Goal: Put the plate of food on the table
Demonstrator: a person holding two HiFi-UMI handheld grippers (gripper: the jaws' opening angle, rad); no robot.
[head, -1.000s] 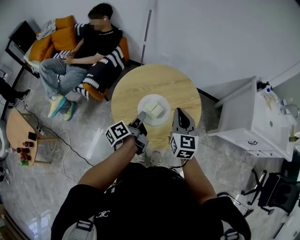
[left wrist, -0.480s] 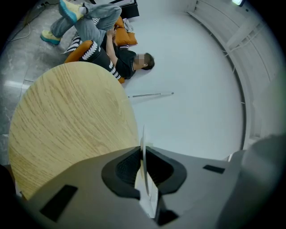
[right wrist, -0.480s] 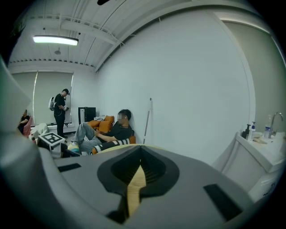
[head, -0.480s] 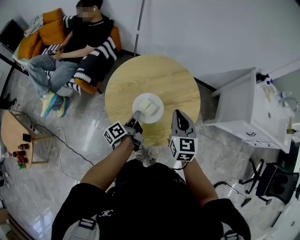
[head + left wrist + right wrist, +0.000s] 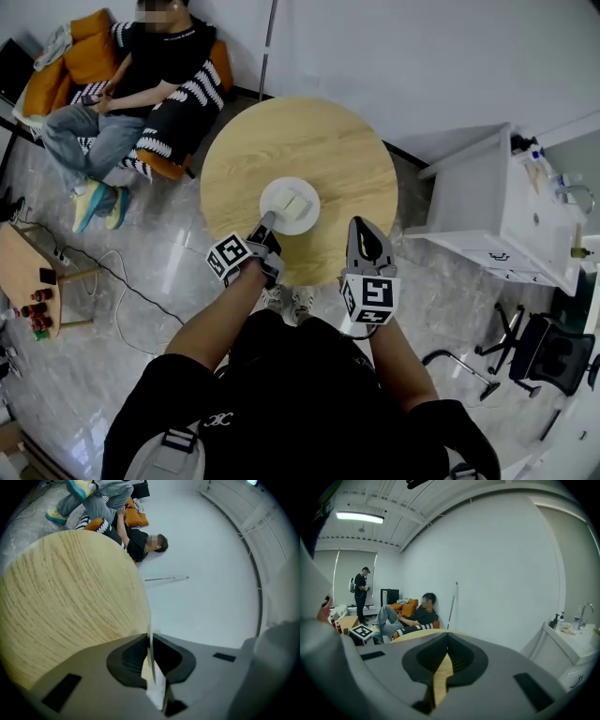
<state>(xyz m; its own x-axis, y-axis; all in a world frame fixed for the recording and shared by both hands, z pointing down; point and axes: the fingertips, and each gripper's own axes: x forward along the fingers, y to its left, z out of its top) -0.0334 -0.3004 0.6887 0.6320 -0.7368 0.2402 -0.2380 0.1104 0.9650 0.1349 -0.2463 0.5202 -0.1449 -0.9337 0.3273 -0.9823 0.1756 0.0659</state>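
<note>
While left gripper (image 5: 265,225) clamps plate (image 5: 274,194), food (image 5: 292,204) indistinct.

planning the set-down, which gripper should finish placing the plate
Left. The left gripper is shut on the rim of the plate over the table; the right gripper is shut on nothing, apart from it at the table's near edge.

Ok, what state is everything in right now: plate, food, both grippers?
plate: level over the round table, near rim clamped; whether it touches the wood cannot be told.
food: pale pieces lying on the plate.
left gripper: shut on the plate's rim.
right gripper: jaws together, nothing between them, tip over the table's near side.
</note>
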